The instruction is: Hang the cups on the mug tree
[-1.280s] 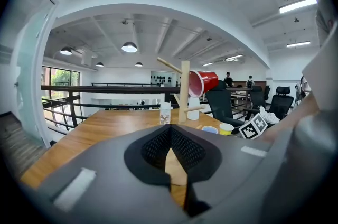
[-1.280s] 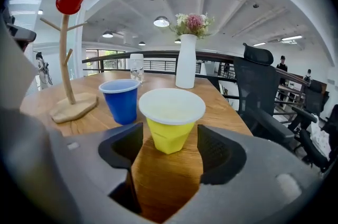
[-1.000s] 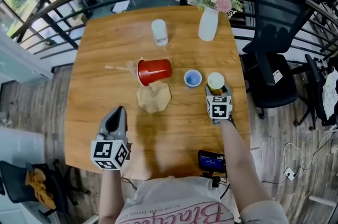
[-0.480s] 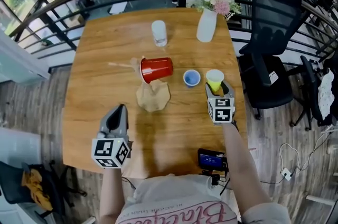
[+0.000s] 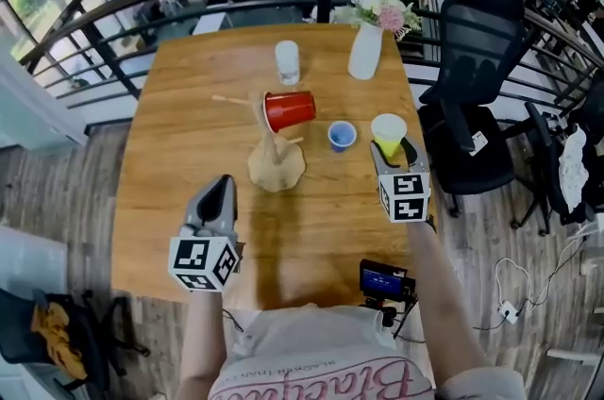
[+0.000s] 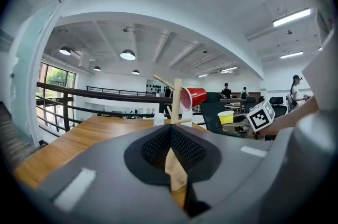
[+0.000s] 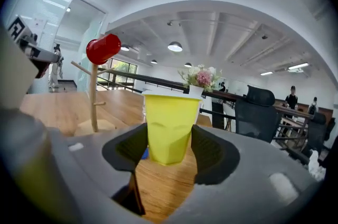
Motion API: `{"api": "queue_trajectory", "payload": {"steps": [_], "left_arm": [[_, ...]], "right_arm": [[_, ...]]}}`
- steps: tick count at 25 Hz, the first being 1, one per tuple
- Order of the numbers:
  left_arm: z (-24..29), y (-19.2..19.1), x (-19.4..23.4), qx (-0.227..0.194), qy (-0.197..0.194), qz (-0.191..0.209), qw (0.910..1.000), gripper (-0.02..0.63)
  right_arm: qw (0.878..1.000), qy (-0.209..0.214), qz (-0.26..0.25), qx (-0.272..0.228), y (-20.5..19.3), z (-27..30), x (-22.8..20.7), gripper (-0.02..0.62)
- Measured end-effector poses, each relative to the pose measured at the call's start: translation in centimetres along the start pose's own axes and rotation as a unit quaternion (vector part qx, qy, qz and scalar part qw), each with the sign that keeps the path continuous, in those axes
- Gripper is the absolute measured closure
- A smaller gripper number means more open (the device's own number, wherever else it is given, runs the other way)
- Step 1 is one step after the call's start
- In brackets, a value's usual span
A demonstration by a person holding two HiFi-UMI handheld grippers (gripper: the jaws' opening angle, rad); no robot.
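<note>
**Grip.** The yellow cup [image 7: 170, 128] is clamped in the right gripper [image 7: 169, 150] by its lower wall. It is held upright, mouth up, clear of the table [image 5: 189, 134], and the thin wall is creased where the pads press. The jaws of the left gripper [image 6: 171, 143] are closed on each other with nothing between them. This gripper is held above the near part of the table and aimed at the mug tree [image 5: 274, 139].

**Task state.** A red cup [image 5: 289, 109] is already hung on an upper peg of the tree, mouth toward the post. A long bare peg [image 5: 231, 99] on the opposite side is judged the likeliest target. A small blue cup [image 5: 343, 136] is stood between the tree and the yellow cup. A pale cup [image 5: 287, 61] is stood well behind the tree.

**Step in hand (judgement).**
- The yellow cup is to be carried across to the tree and tipped so that its mouth is slid over a free peg.
- The squeeze should not be tightened, since the wall is already dented.
- The blue cup and the red cup should be passed clear.
- The tree looks light, so its base may need to be steadied by the left gripper.

**Surroundings.**
- The table is of warm, smooth wood.
- A white vase of flowers [image 5: 365, 49] is set at the far edge.
- A dark device with a lit screen [image 5: 385, 280] is at the near edge.
- A black railing [image 5: 142, 2] is seen behind the table, office chairs [image 5: 472, 40] to the right and plank flooring [image 5: 57, 191] below.
</note>
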State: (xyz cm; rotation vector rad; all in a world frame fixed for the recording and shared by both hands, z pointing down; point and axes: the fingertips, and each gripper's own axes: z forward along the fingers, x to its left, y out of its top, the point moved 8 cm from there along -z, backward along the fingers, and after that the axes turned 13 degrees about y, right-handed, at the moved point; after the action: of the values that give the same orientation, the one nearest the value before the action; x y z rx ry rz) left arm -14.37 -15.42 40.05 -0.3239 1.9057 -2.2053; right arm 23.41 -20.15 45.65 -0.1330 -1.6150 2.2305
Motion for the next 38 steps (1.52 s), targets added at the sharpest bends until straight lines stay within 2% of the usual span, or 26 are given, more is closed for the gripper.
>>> {"api": "queue_trajectory", "payload": {"steps": [5, 10, 13, 16, 20, 22, 25, 30, 32, 33, 36, 38], "left_arm": [[-0.9, 0.7, 0.2, -0.016, -0.003, -0.008, 0.9998, 0.595], [-1.6, 0.9, 0.9, -0.027, 0.001, -0.018, 0.9995, 0.595], [-2.1, 0.9, 1.7, -0.030, 0.008, -0.025, 0.9992, 0.595], [-2.6, 0.7, 2.7, -0.031, 0.016, -0.035, 0.9988, 0.595], [-2.9, 0.5, 3.9, -0.033, 0.026, -0.047, 0.9980, 0.595], [-3.0, 0.5, 4.3, -0.034, 0.029, -0.052, 0.9976, 0.595], [-3.2, 0.3, 5.0, -0.035, 0.034, -0.061, 0.9970, 0.595], [-3.7, -0.2, 6.1, -0.034, 0.045, -0.070, 0.9959, 0.595], [-3.9, -0.4, 6.7, -0.034, 0.052, -0.075, 0.9953, 0.595], [-4.0, -0.5, 6.9, -0.034, 0.055, -0.077, 0.9950, 0.595], [-4.3, -0.8, 7.5, -0.034, 0.061, -0.084, 0.9940, 0.595], [-4.4, -1.0, 7.8, -0.033, 0.065, -0.089, 0.9933, 0.595]], "right_arm": [[0.993, 0.029, -0.114, 0.032, 2.6, -1.0, 2.3, 0.341], [0.971, 0.072, -0.223, 0.053, 4.4, -0.4, 5.3, 0.341], [0.943, 0.097, -0.309, 0.077, 5.0, 0.6, 7.3, 0.341], [0.908, 0.122, -0.387, 0.103, 5.3, 1.9, 9.1, 0.339], [0.860, 0.136, -0.468, 0.149, 5.3, 4.0, 10.3, 0.339], [0.842, 0.147, -0.488, 0.176, 4.9, 5.1, 10.6, 0.339], [0.826, 0.157, -0.498, 0.214, 4.5, 6.7, 10.7, 0.339], [0.775, 0.149, -0.550, 0.273, 3.9, 8.9, 10.7, 0.341], [0.767, 0.152, -0.557, 0.280, 4.0, 9.5, 11.1, 0.341], [0.768, 0.153, -0.556, 0.280, 4.1, 9.7, 11.2, 0.342], [0.781, 0.152, -0.540, 0.273, 4.7, 9.6, 10.8, 0.344], [0.783, 0.145, -0.538, 0.277, 5.0, 9.3, 10.1, 0.345]]}}
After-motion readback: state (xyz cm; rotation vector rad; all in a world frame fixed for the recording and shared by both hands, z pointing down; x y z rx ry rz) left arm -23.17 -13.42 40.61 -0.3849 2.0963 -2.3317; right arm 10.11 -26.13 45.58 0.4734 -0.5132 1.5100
